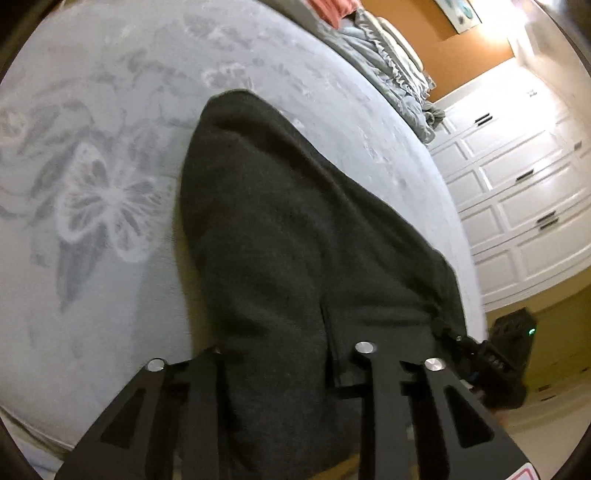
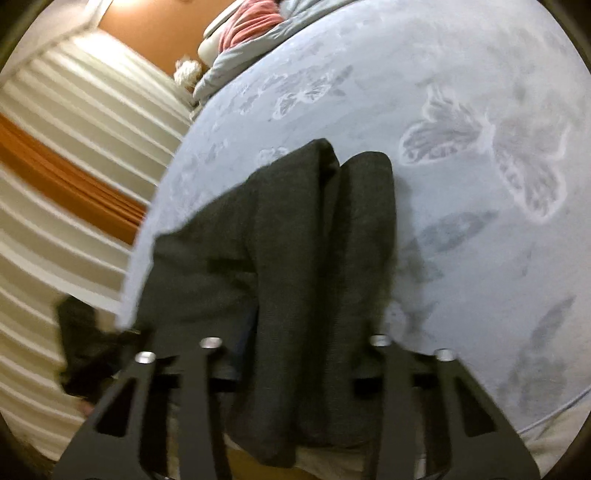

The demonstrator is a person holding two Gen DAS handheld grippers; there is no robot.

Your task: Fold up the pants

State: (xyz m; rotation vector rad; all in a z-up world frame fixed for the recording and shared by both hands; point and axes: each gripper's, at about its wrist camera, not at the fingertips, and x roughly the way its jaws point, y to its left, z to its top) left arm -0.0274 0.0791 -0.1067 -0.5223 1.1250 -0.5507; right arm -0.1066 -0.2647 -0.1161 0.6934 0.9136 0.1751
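Dark grey pants lie stretched over a light grey bedspread with butterfly print. In the left wrist view the near end of the pants fills the gap of my left gripper, whose jaws stand wide apart with the cloth between them. The other gripper shows at the pants' right corner. In the right wrist view the pants hang in folds between the spread jaws of my right gripper. The fingertips of both are hidden by cloth, so the grip cannot be seen.
The bedspread extends far beyond the pants. Grey bedding and a pink cloth lie at the bed's head. White drawers stand past the bed's edge. A striped curtain hangs on the other side.
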